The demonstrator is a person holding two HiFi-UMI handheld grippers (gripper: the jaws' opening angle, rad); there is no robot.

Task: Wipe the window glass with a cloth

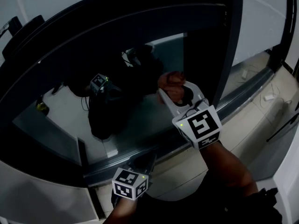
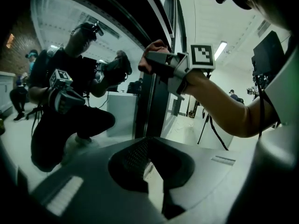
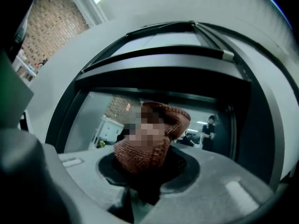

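Window glass (image 1: 60, 111): large pane set in dark window frame (image 1: 117, 22), showing the dim reflection of a crouching person.
Right hand-held gripper (image 1: 172, 88): raised at the right side of the pane, just left of the upright post (image 1: 229, 45); clamped on the cloth.
Left hand-held gripper (image 1: 145, 158): low and near, beside the sill (image 1: 243, 97), well apart from the cloth; pressed together at the tips, nothing between.
Cloth (image 1: 169, 80): reddish-brown, knitted, bunched; held close to the glass, contact not discernible.
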